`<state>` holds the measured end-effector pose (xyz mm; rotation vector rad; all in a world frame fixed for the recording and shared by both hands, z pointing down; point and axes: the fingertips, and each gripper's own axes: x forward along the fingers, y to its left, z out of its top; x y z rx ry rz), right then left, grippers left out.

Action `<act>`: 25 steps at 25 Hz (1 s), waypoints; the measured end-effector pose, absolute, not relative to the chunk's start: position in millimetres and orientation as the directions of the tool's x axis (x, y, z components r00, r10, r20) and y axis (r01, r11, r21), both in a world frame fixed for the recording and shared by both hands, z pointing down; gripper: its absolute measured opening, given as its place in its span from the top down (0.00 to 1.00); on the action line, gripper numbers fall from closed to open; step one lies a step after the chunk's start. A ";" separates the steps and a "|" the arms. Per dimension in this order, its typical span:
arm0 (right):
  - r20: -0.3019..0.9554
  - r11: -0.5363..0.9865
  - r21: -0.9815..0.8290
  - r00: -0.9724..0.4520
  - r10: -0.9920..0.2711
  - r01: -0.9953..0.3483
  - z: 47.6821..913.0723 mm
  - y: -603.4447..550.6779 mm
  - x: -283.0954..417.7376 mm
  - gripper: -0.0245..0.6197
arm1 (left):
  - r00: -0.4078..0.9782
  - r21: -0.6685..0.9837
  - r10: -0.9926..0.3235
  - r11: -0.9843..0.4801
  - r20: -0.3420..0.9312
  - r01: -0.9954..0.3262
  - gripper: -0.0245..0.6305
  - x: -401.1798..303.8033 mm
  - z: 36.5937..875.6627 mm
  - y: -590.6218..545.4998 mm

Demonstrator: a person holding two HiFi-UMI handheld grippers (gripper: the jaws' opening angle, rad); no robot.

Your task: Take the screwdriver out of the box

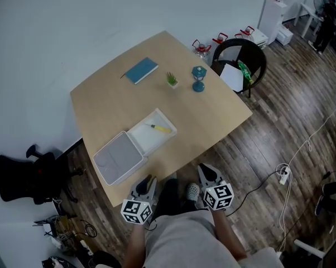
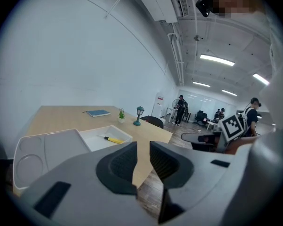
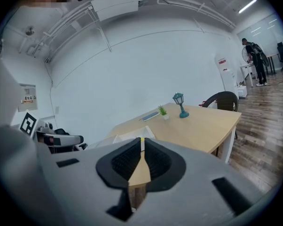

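An open white box (image 1: 147, 140) lies on the wooden table (image 1: 201, 121), its grey-lined lid (image 1: 118, 157) folded out to the left. A yellow screwdriver (image 1: 161, 129) lies inside the box, also seen as the screwdriver (image 2: 114, 140) in the left gripper view. Both grippers hang off the table's near edge, well short of the box. My left gripper (image 1: 148, 183) is open with nothing between its jaws. My right gripper (image 1: 208, 172) shows only a narrow gap, also empty. In the right gripper view the box (image 3: 132, 136) sits just beyond the jaw tips.
Farther back on the table are a blue book (image 1: 141, 70), a small potted plant (image 1: 172, 80) and a teal lantern (image 1: 198, 79). A dark chair (image 1: 240, 60) stands at the far corner, a black office chair (image 1: 23, 175) at the left. Cables (image 1: 285, 175) lie on the floor.
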<state>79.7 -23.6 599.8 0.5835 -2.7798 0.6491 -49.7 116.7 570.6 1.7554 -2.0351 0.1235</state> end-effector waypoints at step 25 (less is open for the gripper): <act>0.310 0.762 -0.408 -0.861 -0.403 -0.503 595.7 -62.7 47.1 0.93 | 0.026 0.079 -0.917 0.006 0.398 -0.997 0.85 -155.4 537.4 48.6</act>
